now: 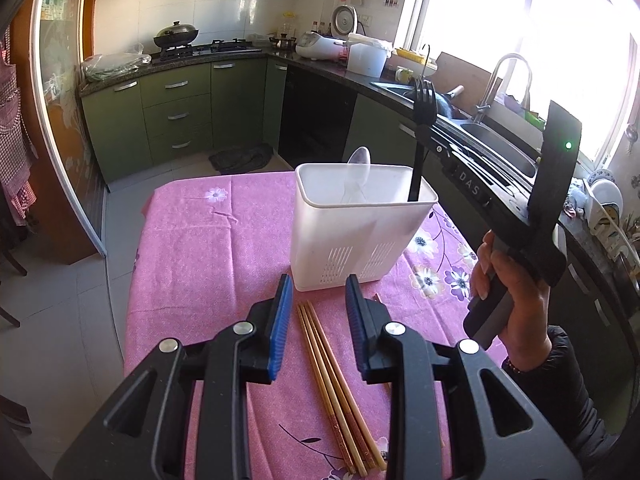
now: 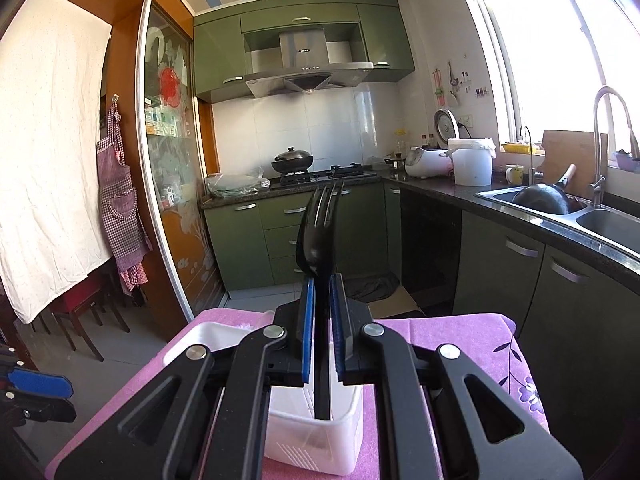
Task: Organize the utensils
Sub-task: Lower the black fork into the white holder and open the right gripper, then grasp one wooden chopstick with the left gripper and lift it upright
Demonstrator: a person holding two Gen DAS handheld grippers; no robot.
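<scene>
A: Where does the black fork sit?

B: It stands upright between the blue pads of the right gripper, which are clamped on its handle. The tines point up toward the range hood in the right wrist view, and the handle's lower end dips into the white utensil holder below the gripper.

A: Does the left wrist view agree?

B: Yes. There the black fork rises from the right rear corner of the white utensil holder, with its tines well above the rim. A clear plastic spoon leans inside the holder, bowl upward, to the left of the fork. The person's right hand grips the handle of the right tool at the right edge of that view.

A: And the left gripper?

B: Its jaws stand apart with nothing pressed between them. It hangs over the pink floral tablecloth, angled down, just in front of the holder. The chopsticks, a bundle of brown wooden sticks, lie on the cloth beneath the gap between its blue pads, running from near the holder's base toward the camera. Whether the pads touch the cloth cannot be told.

A: What lies beyond the table?

B: Green cabinets, a wok on the stove, and a sink under the bright window.
</scene>
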